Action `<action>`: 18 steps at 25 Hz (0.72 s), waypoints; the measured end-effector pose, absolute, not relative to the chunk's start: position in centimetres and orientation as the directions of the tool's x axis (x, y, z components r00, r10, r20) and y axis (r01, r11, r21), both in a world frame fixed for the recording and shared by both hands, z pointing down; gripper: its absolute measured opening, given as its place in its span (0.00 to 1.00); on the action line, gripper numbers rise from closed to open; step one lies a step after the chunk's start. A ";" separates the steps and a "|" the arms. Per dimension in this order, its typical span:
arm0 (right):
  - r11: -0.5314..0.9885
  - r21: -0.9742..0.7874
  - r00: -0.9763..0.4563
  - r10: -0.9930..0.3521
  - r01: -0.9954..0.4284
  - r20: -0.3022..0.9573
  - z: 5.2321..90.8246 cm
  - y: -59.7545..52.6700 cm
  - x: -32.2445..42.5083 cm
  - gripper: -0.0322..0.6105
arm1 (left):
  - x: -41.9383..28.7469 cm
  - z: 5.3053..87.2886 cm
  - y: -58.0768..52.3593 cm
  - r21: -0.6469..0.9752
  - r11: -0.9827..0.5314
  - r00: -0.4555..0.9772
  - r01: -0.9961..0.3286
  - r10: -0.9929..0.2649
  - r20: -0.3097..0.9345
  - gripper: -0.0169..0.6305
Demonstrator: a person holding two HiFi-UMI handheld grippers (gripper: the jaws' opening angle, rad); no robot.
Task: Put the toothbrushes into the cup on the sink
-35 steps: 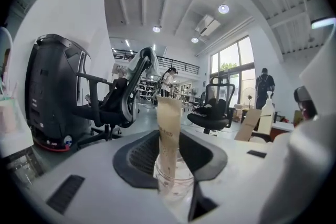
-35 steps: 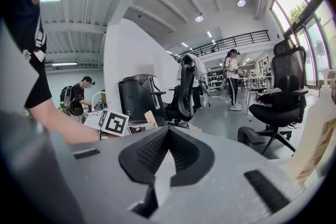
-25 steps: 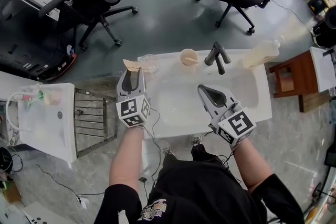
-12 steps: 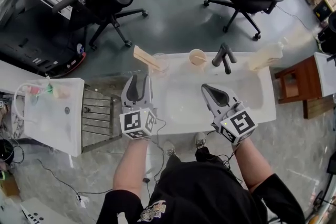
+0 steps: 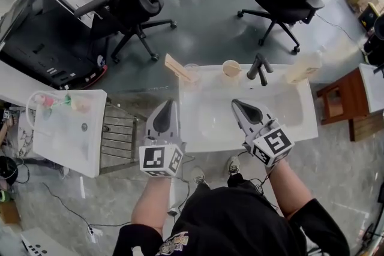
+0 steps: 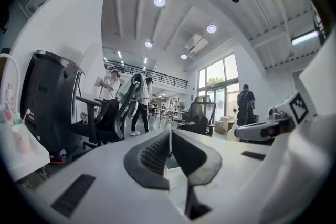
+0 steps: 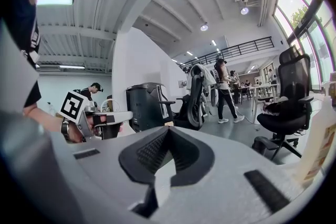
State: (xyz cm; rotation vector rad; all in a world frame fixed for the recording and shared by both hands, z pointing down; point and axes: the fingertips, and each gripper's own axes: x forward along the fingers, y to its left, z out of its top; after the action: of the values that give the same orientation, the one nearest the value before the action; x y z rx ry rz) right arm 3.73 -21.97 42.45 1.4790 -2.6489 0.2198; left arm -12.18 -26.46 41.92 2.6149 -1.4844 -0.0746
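Observation:
A pale wooden bundle of toothbrushes leans out of a clear cup at the back left corner of the white sink. A tan cup stands beside the dark faucet. My left gripper hovers over the sink's left rim, nearer to me than the clear cup; its jaws are closing and meet at the tips with nothing between them. Over the basin's front, my right gripper is shut and empty, its pads together.
A soap bottle lies at the sink's back right. A white cabinet and a metal rack stand to the left, a wooden stool to the right. Office chairs and people fill the floor behind.
The left gripper let go of the toothbrush bundle, which now leans in the clear cup. It drew back toward me and its jaws went from wide open to shut. The right gripper barely moved.

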 end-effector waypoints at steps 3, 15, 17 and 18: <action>0.511 -0.064 -0.515 -0.843 -0.857 0.157 42.0 -21.1 2.9 0.06 | -12.1 41.5 -24.4 0.119 -0.546 0.552 -0.829 -0.833 0.028 0.04; 0.427 -0.035 -0.428 -0.892 -0.903 0.146 40.7 -15.8 0.4 0.06 | -11.4 41.7 -17.3 0.113 -0.718 0.725 -0.687 -0.687 0.044 0.04; 0.405 -0.033 -0.405 -0.903 -0.914 0.141 40.5 -14.8 0.4 0.06 | -11.1 41.6 -16.5 0.114 -0.739 0.747 -0.664 -0.663 0.048 0.04; 0.393 -0.033 -0.394 -0.908 -0.919 0.141 40.5 -14.2 0.5 0.06 | -10.9 41.6 -16.1 0.117 -0.747 0.755 -0.654 -0.653 0.051 0.04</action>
State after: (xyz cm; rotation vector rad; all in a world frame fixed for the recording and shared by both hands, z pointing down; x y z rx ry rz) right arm 0.46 -14.20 40.47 1.6700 -2.5376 0.1605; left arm -10.93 -16.12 41.55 2.8229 -1.0563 0.0109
